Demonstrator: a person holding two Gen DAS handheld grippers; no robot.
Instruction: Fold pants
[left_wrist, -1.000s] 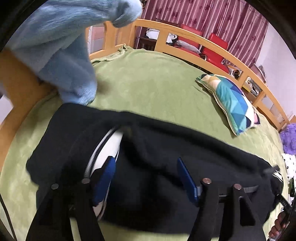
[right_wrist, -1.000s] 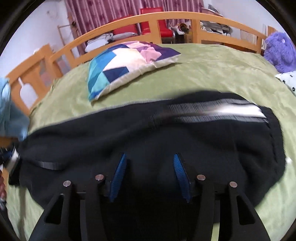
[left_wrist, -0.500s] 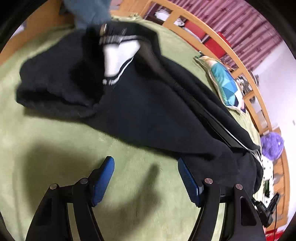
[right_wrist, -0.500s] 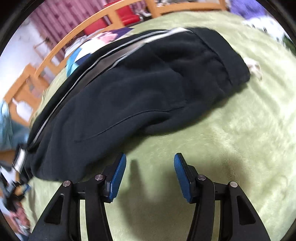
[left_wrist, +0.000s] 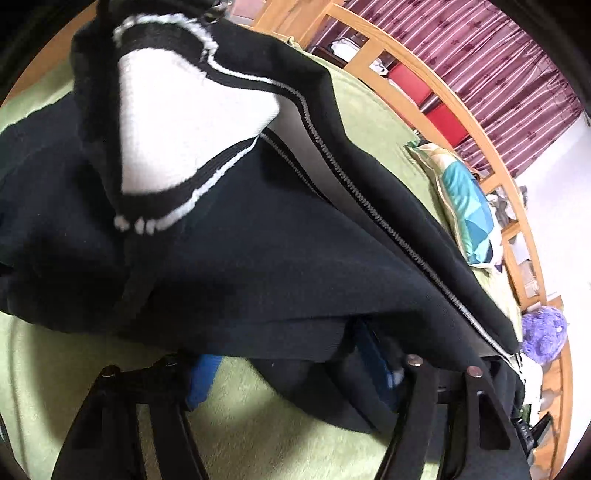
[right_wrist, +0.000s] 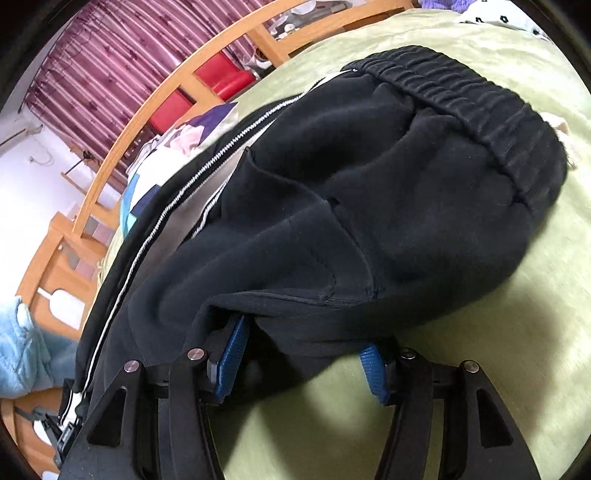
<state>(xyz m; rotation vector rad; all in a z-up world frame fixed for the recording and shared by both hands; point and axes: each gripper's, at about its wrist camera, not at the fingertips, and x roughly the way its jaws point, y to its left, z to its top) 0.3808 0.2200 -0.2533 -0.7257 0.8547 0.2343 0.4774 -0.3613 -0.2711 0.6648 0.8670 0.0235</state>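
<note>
Since half a second ago both grippers have pushed forward: then they hovered over bare blanket short of the garment, now the near edge of the pants (left_wrist: 295, 258) drapes over the fingers of each.

Left gripper (left_wrist: 295, 373): fingers spread wide, blue pads (left_wrist: 203, 380) partly buried under the black hem. Some dark cloth sags into the gap but is not pinched. The cuff end, with its white panel (left_wrist: 177, 122), lies ahead and to the left of the fingers.

Right gripper (right_wrist: 303, 358): fingers also spread. Left pad (right_wrist: 232, 354) is tucked under a fold of cloth, right pad (right_wrist: 373, 369) sits at the fabric edge over the green blanket (right_wrist: 480, 332). Nothing clamped. The elastic waistband (right_wrist: 480, 110) lies ahead and to the right of the fingers.

The pants lie flat on the blanket, long axis running crosswise to both sets of fingers, with the striped side seam (left_wrist: 369, 206) along the far edge. So the left gripper is nearer the cuffs and the right nearer the waist.

Judgement: each gripper is placed to close on the near long edge. The lift then goes away from the fingers, carrying the near edge toward the striped seam. Bite looks shallow on the right.

A patterned pillow (left_wrist: 465, 221) lies beyond the pants, by the wooden rail (right_wrist: 155, 110).
</note>
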